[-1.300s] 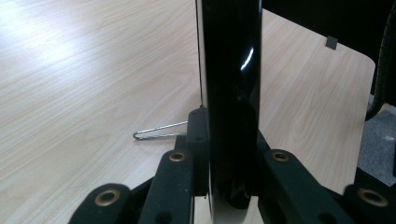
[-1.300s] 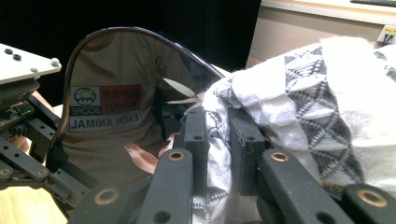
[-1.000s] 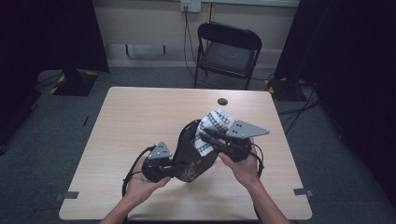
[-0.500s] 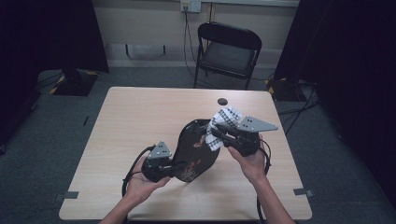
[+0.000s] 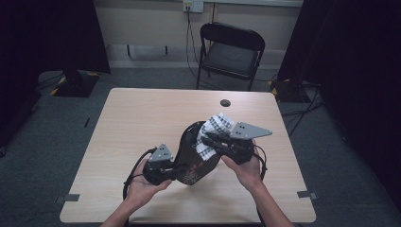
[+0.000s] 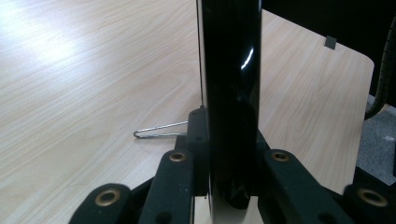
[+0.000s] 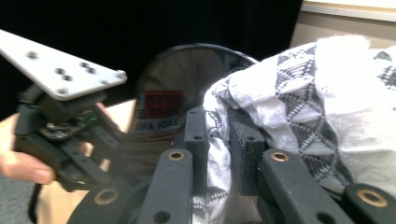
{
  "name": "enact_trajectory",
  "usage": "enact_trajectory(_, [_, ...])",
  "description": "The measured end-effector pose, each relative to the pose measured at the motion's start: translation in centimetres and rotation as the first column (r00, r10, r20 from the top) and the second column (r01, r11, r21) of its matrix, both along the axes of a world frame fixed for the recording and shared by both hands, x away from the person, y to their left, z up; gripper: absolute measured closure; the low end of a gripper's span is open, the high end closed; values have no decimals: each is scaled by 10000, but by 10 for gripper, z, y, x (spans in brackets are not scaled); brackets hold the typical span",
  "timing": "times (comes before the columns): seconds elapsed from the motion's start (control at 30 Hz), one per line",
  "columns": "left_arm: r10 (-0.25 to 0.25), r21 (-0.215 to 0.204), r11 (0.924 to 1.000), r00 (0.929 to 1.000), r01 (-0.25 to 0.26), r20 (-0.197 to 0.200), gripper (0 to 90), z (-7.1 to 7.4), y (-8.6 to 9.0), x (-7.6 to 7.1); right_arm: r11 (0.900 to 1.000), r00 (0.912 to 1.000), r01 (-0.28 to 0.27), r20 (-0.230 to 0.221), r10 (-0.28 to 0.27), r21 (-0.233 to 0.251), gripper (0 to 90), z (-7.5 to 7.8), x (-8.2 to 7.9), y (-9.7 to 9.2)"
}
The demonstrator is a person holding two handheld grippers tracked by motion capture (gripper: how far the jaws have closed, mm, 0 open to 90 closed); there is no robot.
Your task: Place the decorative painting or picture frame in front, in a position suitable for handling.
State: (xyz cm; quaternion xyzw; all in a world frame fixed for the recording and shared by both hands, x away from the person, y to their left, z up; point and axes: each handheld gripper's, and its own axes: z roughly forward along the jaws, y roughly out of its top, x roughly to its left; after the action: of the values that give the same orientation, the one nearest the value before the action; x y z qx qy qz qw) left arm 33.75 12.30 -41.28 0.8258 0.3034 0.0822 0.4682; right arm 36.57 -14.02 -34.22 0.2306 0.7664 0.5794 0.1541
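now the left gripper (image 5: 176, 171) is clamped tight on the handle of a black pan (image 5: 196, 156), near the front edge of the table (image 5: 142, 113). in the left gripper view the black handle (image 6: 229, 93) stands straight up between the two jaws, and a thin wire loop (image 6: 159, 131) lies on the wood just beside it. this hand is in the same spot as a second ago.

the pan is tipped up on its side above the table, with its round inside facing the right hand. the right gripper (image 5: 208, 139) is pinched shut on a white cloth with black patterns (image 5: 215, 130). in the right gripper view the cloth (image 7: 299, 102) bunches out past the jaws, with a strip of it squeezed between them, right in front of the pan (image 7: 187, 93). compared with a second ago, the right gripper and the cloth sit a little more to the right, still against the top part of the pan. a small dark round thing (image 5: 225, 102) lies farther back on the table, well apart from the pan.
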Motion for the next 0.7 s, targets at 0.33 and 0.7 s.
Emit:
enact_trajectory(0.33, [4,-6,10000,10000,-4,62,794,0,-1,0,9916,9915,1256,-290,-1265,-311,794,-13,17,-29])
enact_trajectory(0.7, [12,17,10000,10000,-13,59,794,-1,-1,-1,9974,9989,462,-96,-468,-560,794,-13,0,-5])
